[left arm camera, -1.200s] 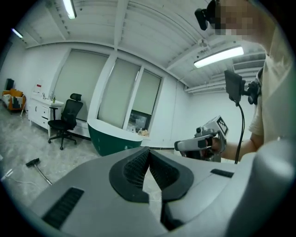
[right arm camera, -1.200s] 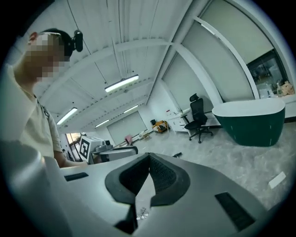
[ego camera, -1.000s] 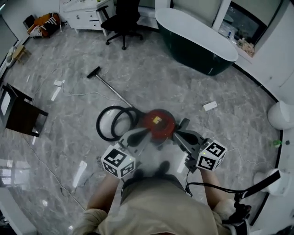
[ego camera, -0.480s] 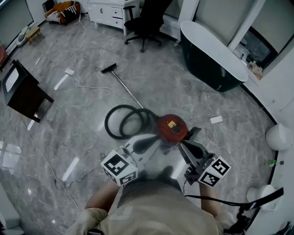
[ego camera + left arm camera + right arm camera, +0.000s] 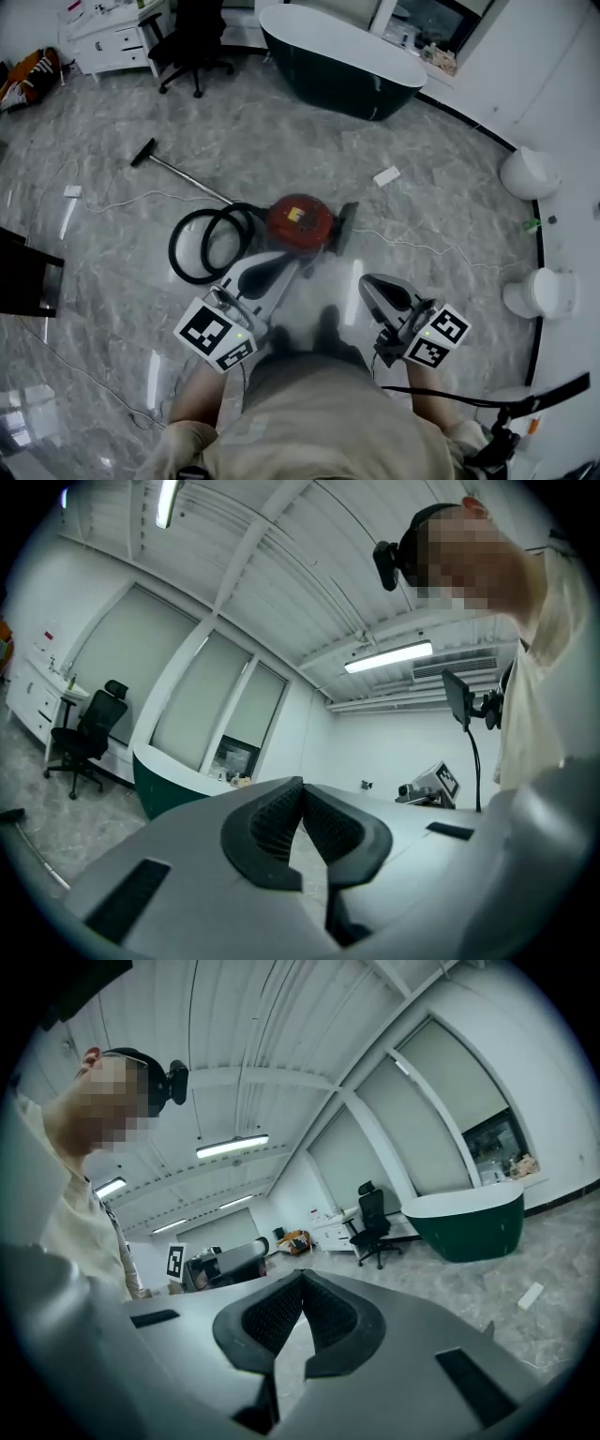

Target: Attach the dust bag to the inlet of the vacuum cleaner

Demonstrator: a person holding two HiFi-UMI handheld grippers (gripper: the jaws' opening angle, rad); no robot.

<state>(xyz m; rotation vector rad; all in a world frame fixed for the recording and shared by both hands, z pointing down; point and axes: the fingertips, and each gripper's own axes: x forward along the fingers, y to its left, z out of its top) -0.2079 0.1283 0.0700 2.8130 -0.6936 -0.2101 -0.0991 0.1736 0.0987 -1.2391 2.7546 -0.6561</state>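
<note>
Underfoot lies a grey marbled floor (image 5: 450, 234), glossy with light streaks; at its far side stands a dark green tub (image 5: 337, 66) with a white rim, with a black chair (image 5: 192, 42) and a white cabinet (image 5: 108, 37) to its left; two white rounded fixtures (image 5: 530, 173) sit by the right wall; a small white box (image 5: 386, 175) and a thin white cable (image 5: 412, 246) lie loose on the floor.

Near the middle of the floor sits the red vacuum (image 5: 300, 221), a dark part jutting from its right side; its black hose (image 5: 202, 246) coils just left of it, and a wand (image 5: 187, 178) runs away up-left to a black nozzle (image 5: 143, 153).

From the head view the vacuum lies ahead of both grippers; the left gripper (image 5: 281, 264) points toward its near edge, its tip close to the hose; the right gripper (image 5: 370, 283) sits further right and apart from it; neither touches it.

Both forearms reach forward from the waist, the grippers held about level and angled slightly toward each other, marker cubes nearest the hands; each gripper's own view shows its ribbed pads pressed together with nothing between them.
</note>
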